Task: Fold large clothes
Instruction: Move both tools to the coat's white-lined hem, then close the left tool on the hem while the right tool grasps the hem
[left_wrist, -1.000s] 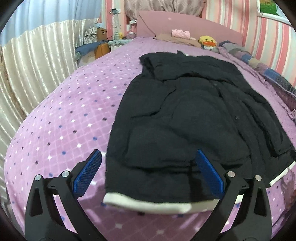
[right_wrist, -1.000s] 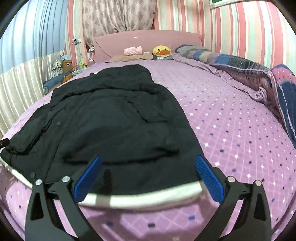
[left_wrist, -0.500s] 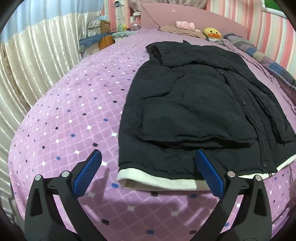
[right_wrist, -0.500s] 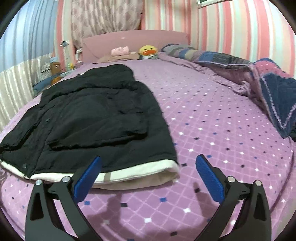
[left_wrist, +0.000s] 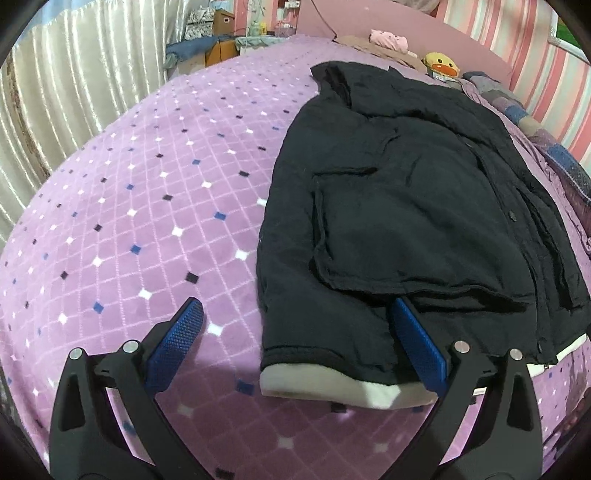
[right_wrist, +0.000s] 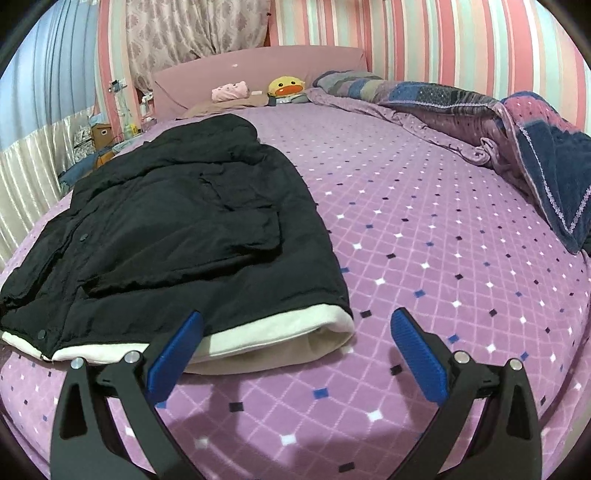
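A large black coat (left_wrist: 406, 206) with a white lining lies flat on the purple bedspread (left_wrist: 147, 221), both sleeves folded in over its front. Its white-edged hem (left_wrist: 332, 384) faces me. My left gripper (left_wrist: 295, 343) is open and empty, just above the hem's left corner. In the right wrist view the coat (right_wrist: 177, 229) fills the left half, its hem (right_wrist: 277, 343) nearest. My right gripper (right_wrist: 295, 350) is open and empty, around the hem's right corner without touching it.
A rumpled blue and purple blanket (right_wrist: 517, 140) lies along the bed's right side. A duck toy (right_wrist: 286, 86) and a pink toy (right_wrist: 229, 90) sit by the headboard. Curtains (left_wrist: 74, 92) and boxes (left_wrist: 218, 40) stand left of the bed.
Both grippers have moved outward towards the hem's two corners, left one leftward and right one rightward. The coat has not moved. Both stay open.
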